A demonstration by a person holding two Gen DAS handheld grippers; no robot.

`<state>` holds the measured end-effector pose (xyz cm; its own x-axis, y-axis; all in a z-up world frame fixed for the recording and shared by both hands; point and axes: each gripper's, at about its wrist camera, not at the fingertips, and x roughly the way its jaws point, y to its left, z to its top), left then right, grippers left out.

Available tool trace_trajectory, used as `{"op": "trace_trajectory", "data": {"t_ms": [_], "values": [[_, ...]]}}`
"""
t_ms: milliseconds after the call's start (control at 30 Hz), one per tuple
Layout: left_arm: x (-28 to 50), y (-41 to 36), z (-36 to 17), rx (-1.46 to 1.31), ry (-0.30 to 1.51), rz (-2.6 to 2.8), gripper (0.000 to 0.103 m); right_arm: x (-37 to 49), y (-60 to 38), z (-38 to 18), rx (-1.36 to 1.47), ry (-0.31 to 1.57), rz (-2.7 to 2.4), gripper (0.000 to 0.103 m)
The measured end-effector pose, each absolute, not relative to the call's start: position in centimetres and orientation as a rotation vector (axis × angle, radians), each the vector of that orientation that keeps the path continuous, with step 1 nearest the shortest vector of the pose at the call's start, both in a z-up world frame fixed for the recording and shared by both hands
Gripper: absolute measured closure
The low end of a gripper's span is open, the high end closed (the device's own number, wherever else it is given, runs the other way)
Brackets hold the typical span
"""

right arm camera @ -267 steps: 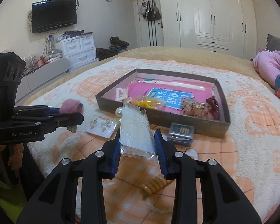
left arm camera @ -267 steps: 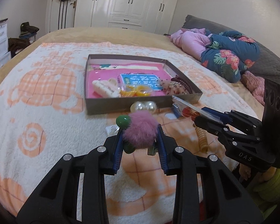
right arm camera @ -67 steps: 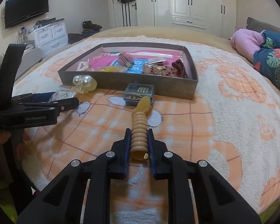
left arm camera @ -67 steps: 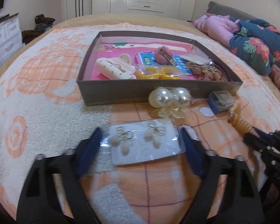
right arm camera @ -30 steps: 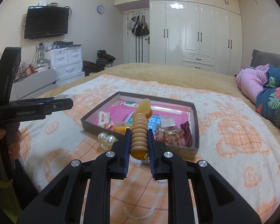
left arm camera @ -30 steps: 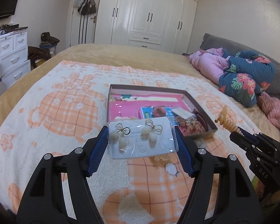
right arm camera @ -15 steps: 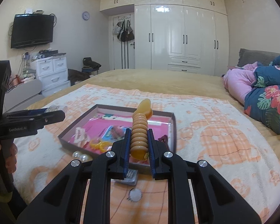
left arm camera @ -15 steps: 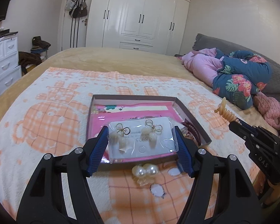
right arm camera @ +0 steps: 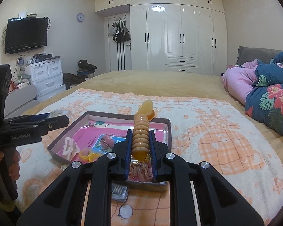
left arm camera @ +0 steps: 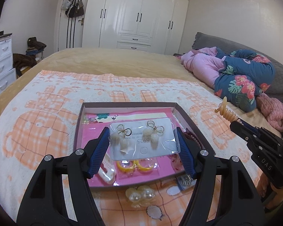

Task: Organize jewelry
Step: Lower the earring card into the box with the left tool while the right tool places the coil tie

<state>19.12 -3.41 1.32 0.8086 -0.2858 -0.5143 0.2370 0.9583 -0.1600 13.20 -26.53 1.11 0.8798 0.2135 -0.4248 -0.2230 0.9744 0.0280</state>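
My left gripper (left arm camera: 142,140) is shut on a clear earring card (left arm camera: 143,138) bearing two pearl bow earrings, held above the shallow grey box (left arm camera: 79,124) with a pink lining. My right gripper (right arm camera: 140,141) is shut on an amber ribbed hair clip (right arm camera: 141,131), which sticks up over the same box (right arm camera: 168,131). In the left wrist view the right gripper (left arm camera: 234,123) enters from the right with the hair clip (left arm camera: 226,112). The left gripper (right arm camera: 64,120) shows at the left of the right wrist view. Inside the box lie a white claw clip (right arm camera: 69,146), yellow rings (left arm camera: 135,166) and other pieces.
The box rests on an orange-and-white blanket (left arm camera: 37,124) on a bed. In front of the box lie a pearl hair tie (left arm camera: 140,195) and a small clear case (right arm camera: 119,191). Bundled floral and pink bedding (left arm camera: 241,77) sits at the right. A hand (right arm camera: 7,163) holds the left gripper.
Both grippers have moved forward over the box with the earring card and the hair clip still held. The box now sits lower and nearer in both views.
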Motion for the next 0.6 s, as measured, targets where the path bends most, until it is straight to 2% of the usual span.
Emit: {"op": "trace_trajectory", "data": {"t_ms": [600], "values": [[24.6,-2.0,0.3,-0.085,0.592,-0.228,0.044,18.0,-23.7,0.3,-0.027,0.463,0.270,0.086]]}}
